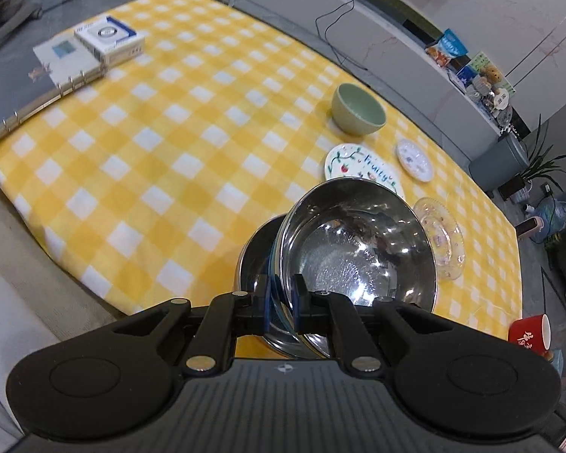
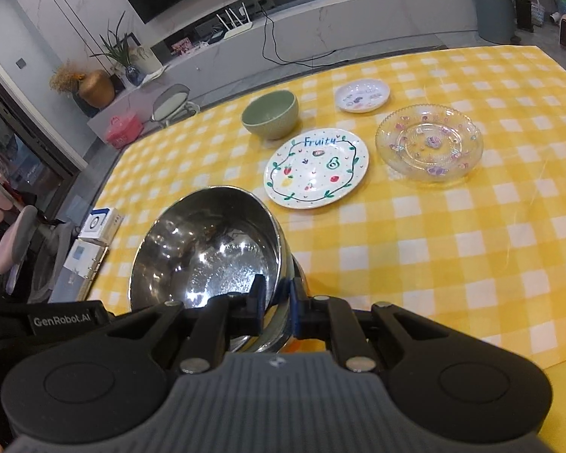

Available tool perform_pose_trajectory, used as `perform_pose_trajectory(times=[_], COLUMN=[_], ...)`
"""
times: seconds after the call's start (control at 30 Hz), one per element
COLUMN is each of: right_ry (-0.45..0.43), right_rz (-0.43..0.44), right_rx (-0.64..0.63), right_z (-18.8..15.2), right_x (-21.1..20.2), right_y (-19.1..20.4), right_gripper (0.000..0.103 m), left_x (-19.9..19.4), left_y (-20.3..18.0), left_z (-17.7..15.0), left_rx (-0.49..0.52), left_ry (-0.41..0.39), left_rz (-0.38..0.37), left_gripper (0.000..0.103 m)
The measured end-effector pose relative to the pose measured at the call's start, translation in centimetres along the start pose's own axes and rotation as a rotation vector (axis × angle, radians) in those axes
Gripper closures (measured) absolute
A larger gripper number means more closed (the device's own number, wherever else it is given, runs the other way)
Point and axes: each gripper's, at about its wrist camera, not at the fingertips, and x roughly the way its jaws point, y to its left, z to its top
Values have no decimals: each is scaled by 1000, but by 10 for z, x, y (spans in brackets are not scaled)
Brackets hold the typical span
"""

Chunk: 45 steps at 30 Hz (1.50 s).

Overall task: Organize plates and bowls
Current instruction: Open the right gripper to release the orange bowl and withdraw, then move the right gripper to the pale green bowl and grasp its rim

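Note:
My left gripper (image 1: 282, 296) is shut on the rim of a steel bowl (image 1: 362, 241), tilted above the yellow checked cloth. My right gripper (image 2: 277, 296) is shut on the rim of a steel bowl (image 2: 207, 249), held tilted; whether it is the same bowl I cannot tell. On the cloth stand a green bowl (image 2: 269, 113) (image 1: 358, 113), a "Fruity" painted plate (image 2: 317, 168) (image 1: 358, 166), a small white plate (image 2: 362, 95) (image 1: 415, 160) and a clear glass plate (image 2: 429, 145) (image 1: 443, 238).
A ring binder (image 1: 53, 75) with a blue-and-white box (image 1: 109, 39) lies at the table's far left. A red mug (image 1: 530, 334) stands near the right edge. A low cabinet with a router and cables runs behind the table (image 2: 471, 226).

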Motion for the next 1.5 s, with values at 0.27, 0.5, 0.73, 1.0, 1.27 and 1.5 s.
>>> perform_pose_trajectory(times=[0.27, 0.5, 0.73, 1.0, 1.27, 1.5], right_ry=[44, 53, 62, 50, 29, 1], right_rz=[-9, -20, -22, -26, -20, -6], right_rx=[10, 12, 8, -11, -24, -31], right_z=[-1, -1, -3, -2, 1, 16], right_x=[18, 23, 28, 25, 17, 15], right_y=[-1, -2, 0, 3, 5, 4], right_gripper=[92, 93, 93, 89, 74, 70], left_x=[11, 15, 18, 13, -2, -11], left_y=[10, 12, 15, 11, 9, -2], left_z=[-1, -1, -1, 0, 7, 29], left_rx=[-15, -13, -14, 17, 67, 121], left_ry=[34, 50, 55, 44, -31, -69], left_rz=[5, 4, 13, 13, 24, -40], left_gripper=[91, 90, 89, 83, 65, 65])
